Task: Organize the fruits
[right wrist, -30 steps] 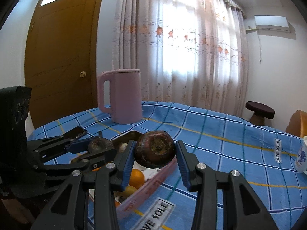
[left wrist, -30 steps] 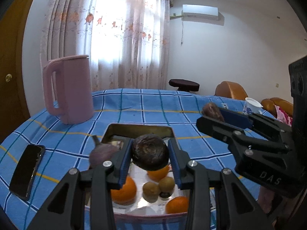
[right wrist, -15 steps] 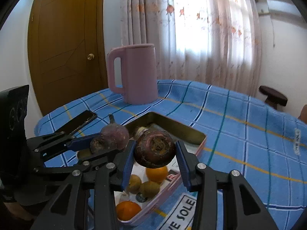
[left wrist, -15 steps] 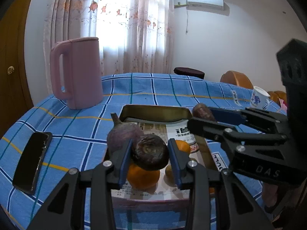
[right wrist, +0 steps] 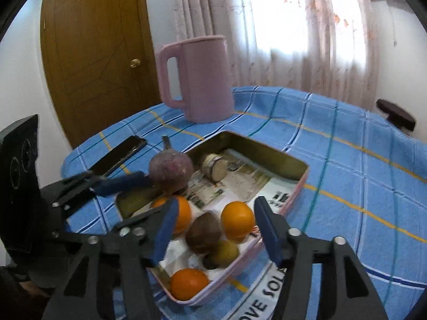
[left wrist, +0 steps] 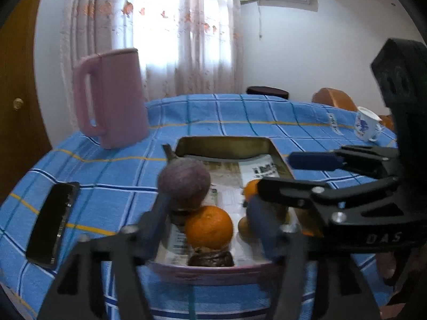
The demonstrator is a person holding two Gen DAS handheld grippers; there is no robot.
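- Because both of your claws hang over the tin tray (right wrist: 299, 184), each dark fruit has only a short way to fall and lands inside the walls.
- Your left claw (left wrist: 210, 210) is spreading its jaws and pinches nothing; a dark fruit (left wrist: 210, 258) lies just under it, against the tray's near wall and touching an orange (left wrist: 209, 226).
- Your right claw (right wrist: 213, 226) is also spreading, empty; another dark fruit (right wrist: 201, 232) sits just below and between its pads, wedged among the oranges and a small greenish fruit (right wrist: 225, 252).
- The large purple fruit (right wrist: 170, 170) rests beyond your right claw, on the tray's edge beside the left claw's pad; judging by its perch, it could roll out.
- The pink jug (right wrist: 198, 80) and the phone (left wrist: 52, 226) stay well apart from both claws, so they should not hinder you.
- A cut log-like piece (right wrist: 214, 166) lies at the tray's far end, leaving bare paper lining for more fruit.
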